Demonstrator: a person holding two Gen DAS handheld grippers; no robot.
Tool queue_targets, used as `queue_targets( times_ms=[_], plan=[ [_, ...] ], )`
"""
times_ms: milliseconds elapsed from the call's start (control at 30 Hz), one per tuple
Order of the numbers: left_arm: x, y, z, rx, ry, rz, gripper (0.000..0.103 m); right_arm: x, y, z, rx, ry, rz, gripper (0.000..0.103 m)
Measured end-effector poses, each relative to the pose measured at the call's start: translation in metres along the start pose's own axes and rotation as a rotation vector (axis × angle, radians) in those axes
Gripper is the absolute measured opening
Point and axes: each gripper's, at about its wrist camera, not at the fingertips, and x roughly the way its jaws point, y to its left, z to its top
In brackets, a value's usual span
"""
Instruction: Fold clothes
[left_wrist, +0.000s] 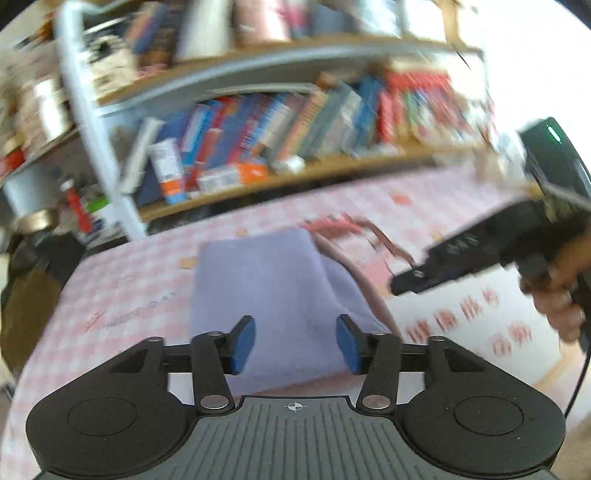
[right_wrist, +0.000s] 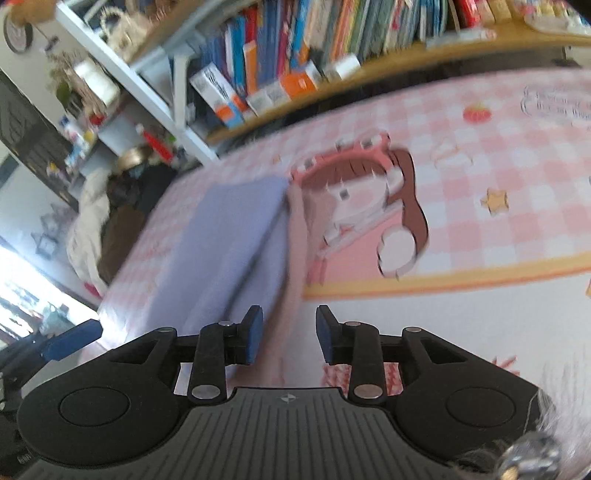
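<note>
A folded lilac cloth (left_wrist: 273, 295) lies on the pink checked tablecloth (left_wrist: 122, 288), with a pale pink garment (left_wrist: 354, 273) under its right edge. My left gripper (left_wrist: 295, 341) hovers over the near part of the lilac cloth, jaws open, nothing pinched between the blue pads. The right gripper (left_wrist: 410, 282) shows at the right of the left wrist view, held in a hand (left_wrist: 561, 291). In the right wrist view the right gripper (right_wrist: 290, 334) is open above the pink garment's near edge (right_wrist: 295, 258), beside the lilac cloth (right_wrist: 229, 251). The pads touch no fabric.
A bookshelf (left_wrist: 280, 122) full of books runs behind the table's far edge. A white shelf post (left_wrist: 96, 122) stands at the left. The tablecloth carries a printed cartoon girl (right_wrist: 365, 206). A heap of clothes (right_wrist: 96, 236) lies off the table's left side.
</note>
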Motion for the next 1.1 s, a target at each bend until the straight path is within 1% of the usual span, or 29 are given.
queue_targets(
  times_ms=[33, 100, 200, 300, 367, 400, 433, 467, 533, 600, 633, 667, 733, 800, 867, 933, 967, 1033, 1067, 1100],
  plan=[
    [-0.001, 0.008, 0.002, -0.023, -0.013, 0.012, 0.062, -0.001, 0.003, 0.003, -0.001, -0.013, 0.009, 0.033],
    [-0.002, 0.021, 0.003, -0.049, -0.022, 0.043, 0.063, -0.002, 0.01, 0.01, -0.008, -0.032, 0.034, 0.037],
    [0.001, 0.035, 0.002, -0.051, -0.013, 0.096, 0.063, 0.001, 0.02, 0.014, -0.017, -0.043, 0.077, 0.045],
    [0.004, 0.049, -0.001, -0.073, -0.005, 0.125, 0.063, 0.01, 0.029, 0.017, -0.018, -0.039, 0.089, 0.047],
    [0.007, 0.057, -0.003, -0.085, -0.001, 0.125, 0.062, 0.019, 0.033, 0.019, -0.015, -0.033, 0.084, 0.047],
    [0.009, 0.061, -0.004, -0.088, 0.001, 0.12, 0.06, 0.024, 0.033, 0.019, -0.011, -0.029, 0.082, 0.047],
    [0.012, 0.064, -0.004, -0.086, 0.005, 0.108, 0.054, 0.029, 0.034, 0.019, -0.006, -0.024, 0.08, 0.047],
    [0.017, 0.066, -0.005, -0.078, 0.01, 0.093, 0.043, 0.034, 0.034, 0.02, 0.0, -0.019, 0.078, 0.047],
    [0.027, 0.069, -0.005, -0.056, 0.026, 0.063, 0.035, 0.047, 0.034, 0.021, 0.011, -0.005, 0.076, 0.047],
    [0.036, 0.071, -0.005, -0.038, 0.035, 0.037, 0.033, 0.061, 0.033, 0.022, 0.023, 0.009, 0.05, 0.047],
    [0.04, 0.071, -0.005, -0.031, 0.037, 0.024, 0.033, 0.069, 0.032, 0.023, 0.036, 0.016, 0.022, 0.047],
    [0.044, 0.07, -0.005, -0.023, 0.035, 0.005, 0.032, 0.076, 0.03, 0.024, 0.052, 0.024, 0.002, 0.045],
    [0.052, 0.066, -0.005, -0.001, 0.036, -0.04, 0.032, 0.086, 0.027, 0.025, 0.078, 0.02, -0.01, 0.04],
    [0.065, 0.059, -0.009, 0.035, 0.071, -0.074, 0.032, 0.093, 0.03, 0.028, 0.065, 0.018, 0.006, 0.012],
    [0.078, 0.055, -0.014, 0.052, 0.116, -0.085, 0.032, 0.084, 0.041, 0.03, 0.019, -0.045, 0.091, 0.012],
    [0.084, 0.055, -0.018, 0.029, 0.128, -0.088, 0.032, 0.061, 0.056, 0.028, -0.081, -0.154, 0.24, 0.011],
    [0.085, 0.057, -0.018, 0.005, 0.133, -0.094, 0.032, 0.057, 0.064, 0.026, -0.129, -0.162, 0.228, 0.011],
    [0.087, 0.057, -0.02, -0.002, 0.146, -0.102, 0.032, 0.062, 0.065, 0.019, -0.143, -0.145, 0.103, 0.011],
    [0.088, 0.057, -0.021, 0.006, 0.146, -0.106, 0.033, 0.072, 0.056, 0.018, -0.106, -0.117, 0.021, 0.011],
    [0.088, 0.057, -0.021, 0.015, 0.147, -0.109, 0.033, 0.079, 0.045, 0.017, -0.066, -0.083, 0.006, 0.013]
  ],
)
